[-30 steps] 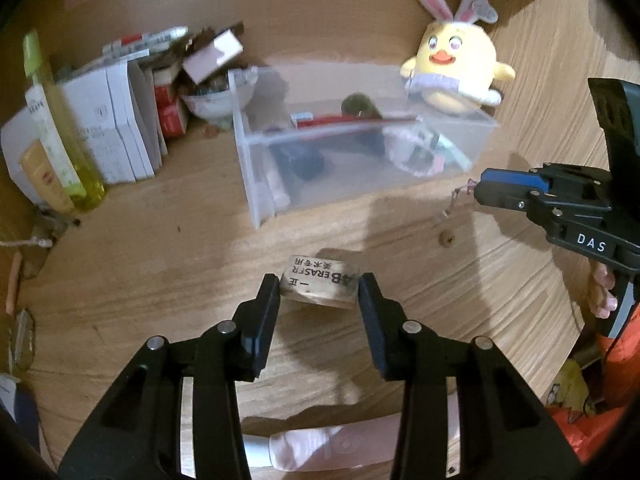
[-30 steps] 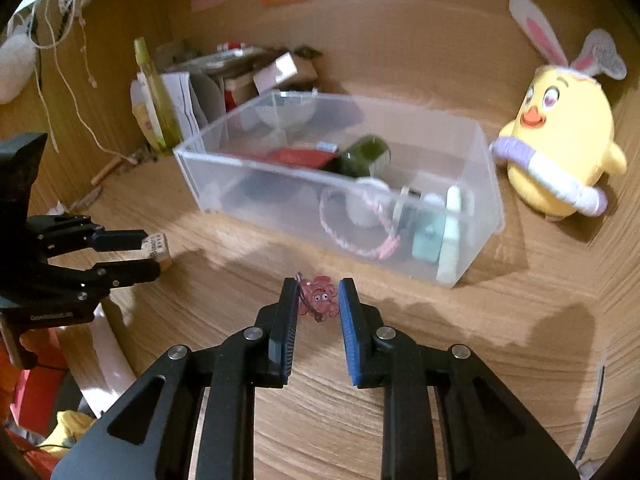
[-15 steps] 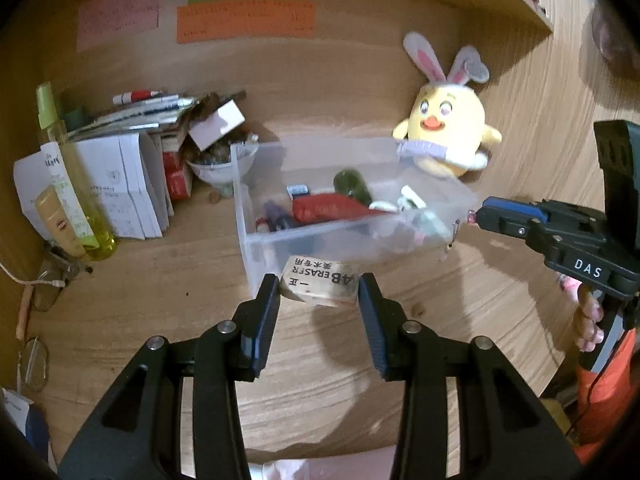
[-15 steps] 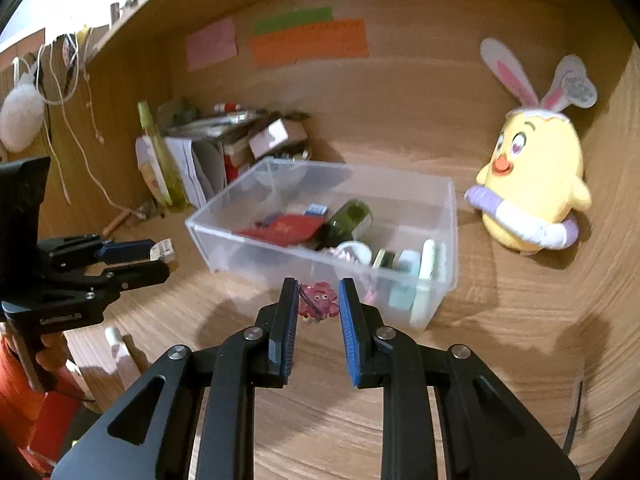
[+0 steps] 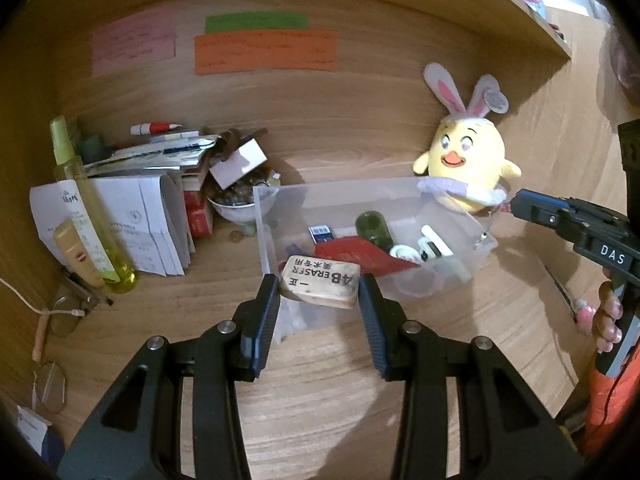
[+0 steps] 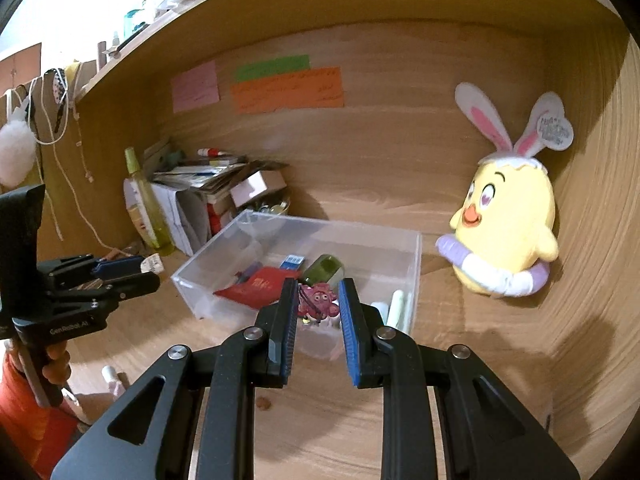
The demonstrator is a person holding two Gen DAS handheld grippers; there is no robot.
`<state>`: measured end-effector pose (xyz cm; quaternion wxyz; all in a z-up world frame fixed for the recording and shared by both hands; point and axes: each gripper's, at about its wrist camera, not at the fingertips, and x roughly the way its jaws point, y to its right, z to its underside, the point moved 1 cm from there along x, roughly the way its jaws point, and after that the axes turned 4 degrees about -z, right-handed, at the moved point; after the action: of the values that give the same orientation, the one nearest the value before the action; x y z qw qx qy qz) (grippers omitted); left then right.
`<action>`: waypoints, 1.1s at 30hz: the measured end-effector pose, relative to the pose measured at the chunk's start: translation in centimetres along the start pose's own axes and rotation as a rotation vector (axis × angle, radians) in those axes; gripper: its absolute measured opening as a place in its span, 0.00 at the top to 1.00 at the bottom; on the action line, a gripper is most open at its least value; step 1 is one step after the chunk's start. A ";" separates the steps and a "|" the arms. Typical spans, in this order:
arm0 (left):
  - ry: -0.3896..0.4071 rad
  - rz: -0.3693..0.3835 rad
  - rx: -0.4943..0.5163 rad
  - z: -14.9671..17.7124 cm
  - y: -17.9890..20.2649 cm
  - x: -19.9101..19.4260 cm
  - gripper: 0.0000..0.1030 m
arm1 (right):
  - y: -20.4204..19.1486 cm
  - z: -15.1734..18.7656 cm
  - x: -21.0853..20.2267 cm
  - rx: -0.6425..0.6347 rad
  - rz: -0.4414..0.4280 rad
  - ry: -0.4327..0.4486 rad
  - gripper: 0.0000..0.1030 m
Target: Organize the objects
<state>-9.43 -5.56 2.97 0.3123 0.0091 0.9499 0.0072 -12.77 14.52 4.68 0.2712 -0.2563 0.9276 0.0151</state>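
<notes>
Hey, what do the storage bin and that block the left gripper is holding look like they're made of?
Storage bin: clear, glossy rigid plastic by the look; its contents show through the walls. Block between the left gripper pads: probably rubber or vinyl, since its printed face reads "4B ERASER"; matte cream, with smudged, browned edges.

Writing on the pink note (image 5: 133, 45), green note (image 5: 256, 22) and orange note (image 5: 265, 52) is too blurred to read. The eraser (image 5: 319, 282) hides part of the clear bin (image 5: 340, 188).
</notes>
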 end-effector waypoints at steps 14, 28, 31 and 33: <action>-0.015 -0.012 -0.002 -2.0 -0.1 3.3 0.61 | 1.4 -1.0 4.3 0.015 0.040 -0.066 0.82; -0.184 0.039 0.029 1.9 0.0 4.7 0.48 | 3.4 0.4 9.4 0.086 0.029 -0.181 0.82; -0.244 0.026 0.039 2.8 0.1 5.9 0.48 | 3.6 0.9 10.2 0.095 0.028 -0.202 0.82; -0.310 0.036 0.031 3.5 0.1 7.3 0.48 | 3.6 1.1 10.5 0.095 0.026 -0.209 0.82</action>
<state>-13.18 -5.31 -4.16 0.4548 0.0319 0.8900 -0.0034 -21.55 12.92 -1.98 0.3780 -0.2283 0.8972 0.0014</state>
